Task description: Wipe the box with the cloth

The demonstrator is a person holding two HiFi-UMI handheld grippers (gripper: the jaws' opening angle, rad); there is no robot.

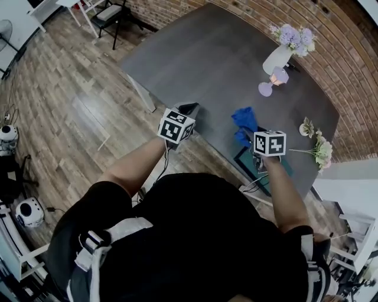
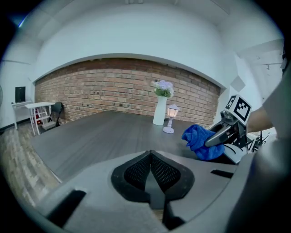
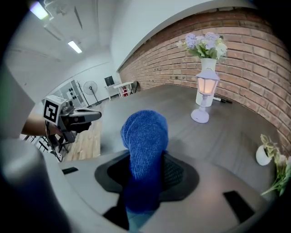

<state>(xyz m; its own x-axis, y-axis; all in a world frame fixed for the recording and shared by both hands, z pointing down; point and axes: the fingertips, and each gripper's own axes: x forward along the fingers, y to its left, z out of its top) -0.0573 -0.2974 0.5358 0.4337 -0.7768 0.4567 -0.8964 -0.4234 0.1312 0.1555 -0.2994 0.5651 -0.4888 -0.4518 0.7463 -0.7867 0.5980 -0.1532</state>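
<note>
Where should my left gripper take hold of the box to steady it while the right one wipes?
Probably the left rim of the box, approached from the left. It lies flat near the edge of the table, and the right gripper with the cloth covers its right part, so only the left rim is free. The left gripper is shut; open it first.

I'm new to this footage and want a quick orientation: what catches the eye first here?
The bright blue cloth clamped in the right tool stands out most, over the dark grey table's near edge. Next comes the white vase of lilac flowers by the brick wall, while the left tool hangs shut and empty.
</note>
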